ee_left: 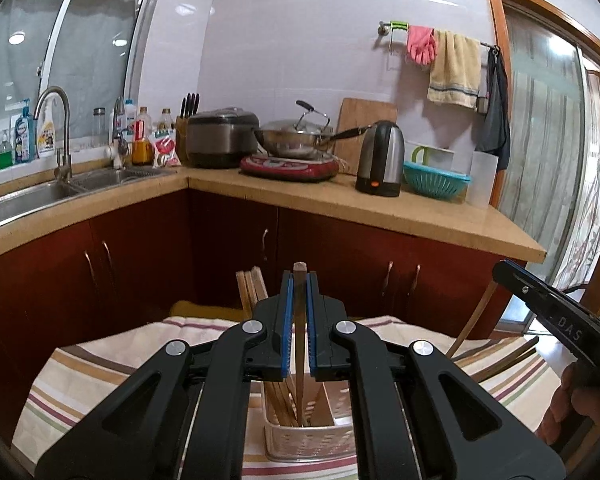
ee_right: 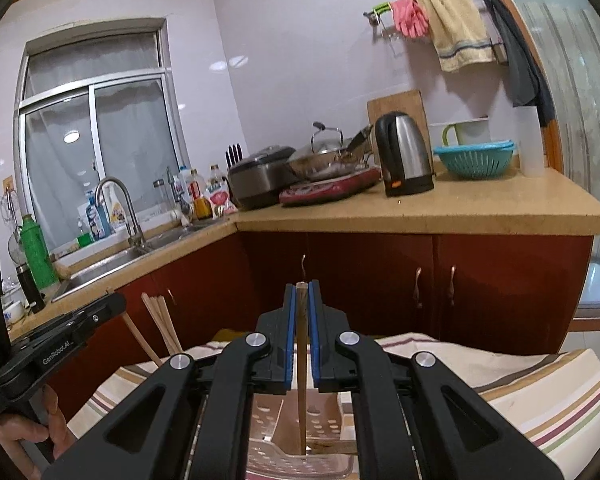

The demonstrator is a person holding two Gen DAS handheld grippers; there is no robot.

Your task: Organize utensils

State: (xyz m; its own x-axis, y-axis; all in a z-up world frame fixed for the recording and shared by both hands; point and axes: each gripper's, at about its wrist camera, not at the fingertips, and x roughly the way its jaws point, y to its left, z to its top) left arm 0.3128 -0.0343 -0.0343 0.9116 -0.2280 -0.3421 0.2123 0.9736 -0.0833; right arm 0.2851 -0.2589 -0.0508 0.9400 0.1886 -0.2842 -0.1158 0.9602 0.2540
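Note:
In the left wrist view my left gripper (ee_left: 299,280) is shut on an upright wooden chopstick (ee_left: 299,344). Its lower end reaches into a white perforated utensil holder (ee_left: 300,440) that holds several more chopsticks (ee_left: 252,288). In the right wrist view my right gripper (ee_right: 301,292) is shut on another upright chopstick (ee_right: 301,360), whose tip dips into the same holder (ee_right: 300,460). Each gripper shows at the edge of the other's view: the right gripper (ee_left: 504,272) with its chopstick (ee_left: 472,316), the left gripper (ee_right: 116,304) with its chopstick (ee_right: 140,336).
The holder stands on a table with a striped cloth (ee_left: 100,368), where loose chopsticks (ee_left: 508,360) lie at the right. Beyond are red cabinets (ee_left: 340,248) and a counter (ee_left: 420,208) with a sink (ee_left: 40,196), kettle (ee_left: 382,160), wok (ee_left: 296,136) and teal colander (ee_left: 436,180). A hand (ee_right: 20,436) grips the left handle.

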